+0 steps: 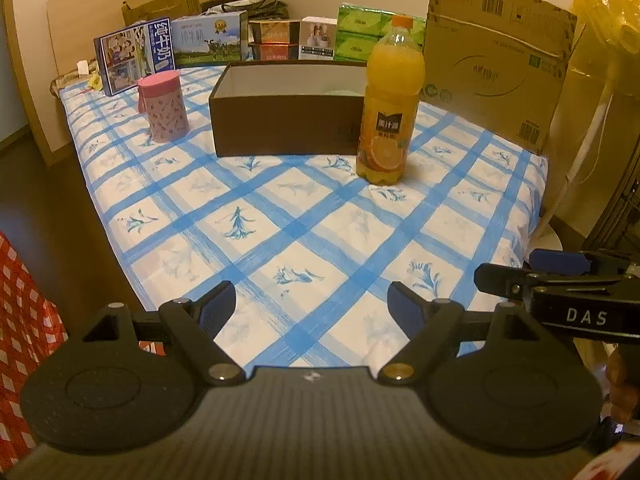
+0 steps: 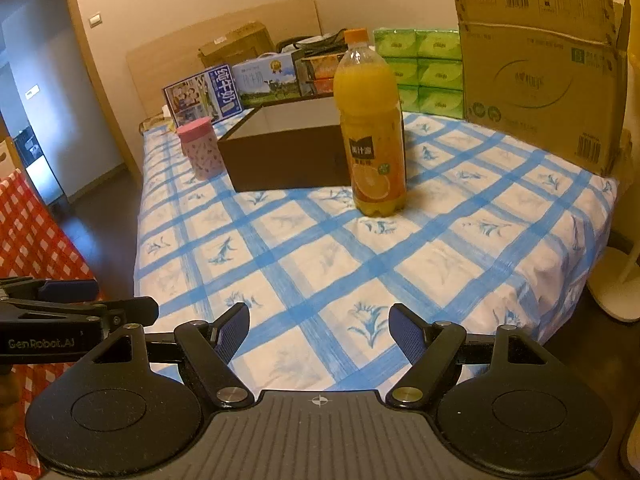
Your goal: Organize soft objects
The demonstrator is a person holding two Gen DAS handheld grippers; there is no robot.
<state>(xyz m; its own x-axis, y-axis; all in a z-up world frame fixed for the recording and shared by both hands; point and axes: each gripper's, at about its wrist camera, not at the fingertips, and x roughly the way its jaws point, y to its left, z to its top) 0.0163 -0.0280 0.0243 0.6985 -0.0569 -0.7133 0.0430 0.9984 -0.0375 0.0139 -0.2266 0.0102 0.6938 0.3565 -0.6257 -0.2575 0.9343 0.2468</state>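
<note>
Both grippers hang over the near edge of the table, side by side, and hold nothing. The left gripper [image 1: 311, 306] has its fingers spread wide apart, and the right gripper [image 2: 319, 326] does too. The table wears a white cloth with blue squares [image 1: 320, 240]. On it stands a brown box [image 1: 288, 120] with no lid. Deep inside the box a bit of something pale green [image 1: 340, 91] peeks out from behind the orange juice bottle [image 1: 390, 104]. It may be one of the soft things, but too little shows to tell. If it is soft, it should be light and squashy, and a gentle pinch in its middle should lift it. The pink cup with a lid [image 1: 163, 106] stands left of the box and looks hard. At the back are green tissue packs [image 1: 360, 34], which likely dent when squeezed, so a grip across the sides seems best. No other soft thing lies on the cloth.
</note>
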